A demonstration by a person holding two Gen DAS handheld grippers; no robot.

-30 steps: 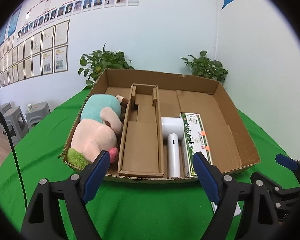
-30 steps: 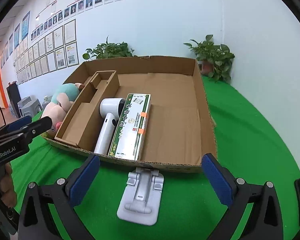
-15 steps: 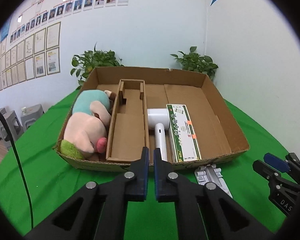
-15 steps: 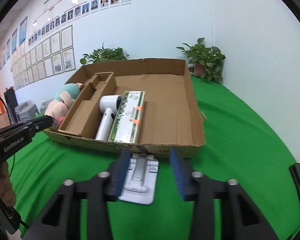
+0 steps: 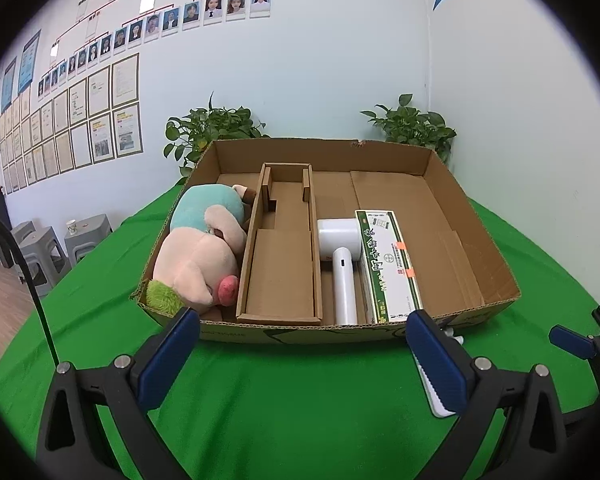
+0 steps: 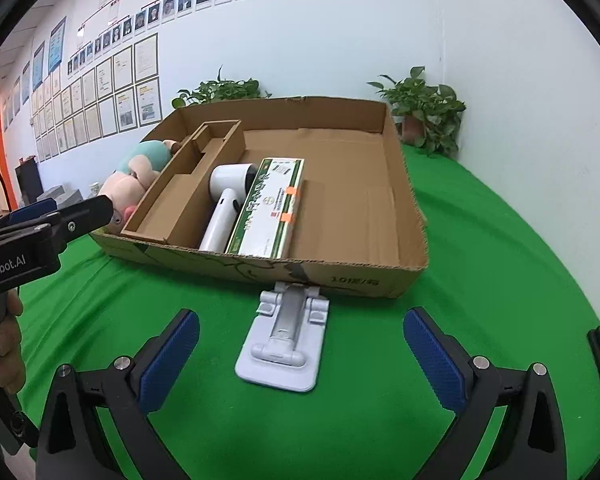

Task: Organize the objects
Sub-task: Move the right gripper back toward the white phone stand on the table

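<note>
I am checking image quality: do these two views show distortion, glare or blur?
Left wrist view: strong fisheye bending, black corners, even light, cardboard box sharp. Right wrist view: same bending, phone stand sharp, no glare, soft shadows only.

A shallow cardboard box [image 6: 404,184] sits on the green cloth, holding a pink-and-teal plush toy [image 5: 204,256] at its left wall, a cardboard insert [image 5: 280,272], then a white hair dryer [image 5: 342,264] lying flat and touching a long green-and-white carton [image 5: 388,268] (two orange tags on its top). A white folding stand [image 6: 284,340] lies flat outside the box, just beside its near wall.
</note>
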